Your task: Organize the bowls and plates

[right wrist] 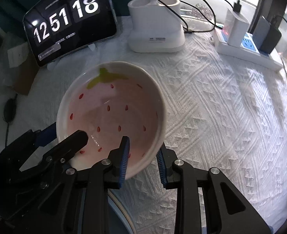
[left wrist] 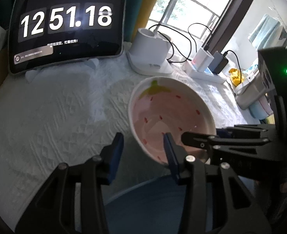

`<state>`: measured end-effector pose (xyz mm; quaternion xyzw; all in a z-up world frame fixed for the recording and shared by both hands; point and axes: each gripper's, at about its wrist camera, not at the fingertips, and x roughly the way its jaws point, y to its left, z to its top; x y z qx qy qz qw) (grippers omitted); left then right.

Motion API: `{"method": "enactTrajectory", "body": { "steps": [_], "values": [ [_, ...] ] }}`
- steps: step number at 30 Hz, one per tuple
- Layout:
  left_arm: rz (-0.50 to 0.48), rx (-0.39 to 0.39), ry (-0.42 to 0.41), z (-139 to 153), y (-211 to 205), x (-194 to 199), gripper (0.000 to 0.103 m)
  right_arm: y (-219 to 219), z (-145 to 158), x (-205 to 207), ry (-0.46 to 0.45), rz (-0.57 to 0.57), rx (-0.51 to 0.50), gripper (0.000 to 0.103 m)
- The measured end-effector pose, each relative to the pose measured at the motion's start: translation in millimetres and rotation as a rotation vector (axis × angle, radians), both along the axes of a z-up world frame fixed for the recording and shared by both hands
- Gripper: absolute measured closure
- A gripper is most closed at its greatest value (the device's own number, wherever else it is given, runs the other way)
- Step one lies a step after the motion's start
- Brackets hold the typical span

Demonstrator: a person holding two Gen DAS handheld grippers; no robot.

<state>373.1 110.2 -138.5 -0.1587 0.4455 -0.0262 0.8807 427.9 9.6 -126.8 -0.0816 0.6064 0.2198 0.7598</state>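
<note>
Pink strawberry bowl (right wrist: 112, 113) clamped at near rim by right gripper (right wrist: 143, 161) and left gripper (left wrist: 143, 152); beyond, tablet clock (left wrist: 67, 19) reads 12 51 18.

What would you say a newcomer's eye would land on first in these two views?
First, the strawberry-painted bowl at centre, gripped at its rim by the left gripper and right gripper from opposite sides. Next, the tablet propped at the back left, showing a big flip clock.
</note>
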Motion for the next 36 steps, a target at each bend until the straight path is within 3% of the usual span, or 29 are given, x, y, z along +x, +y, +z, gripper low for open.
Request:
{"method": "enactTrajectory", "body": {
  "steps": [8,14,36],
  "values": [
    [-0.01,0.009,-0.026,0,0,0,0.069,5,0,-7,-0.062,0.036,-0.032,0.076],
    [-0.011,0.021,-0.059,8,-2,-4,0.069,2,6,-9,-0.111,0.041,-0.04,0.082],
    [0.0,0.055,-0.171,57,-14,-36,0.069,-13,53,-30,-0.218,0.002,0.049,0.083]
  ]
}}
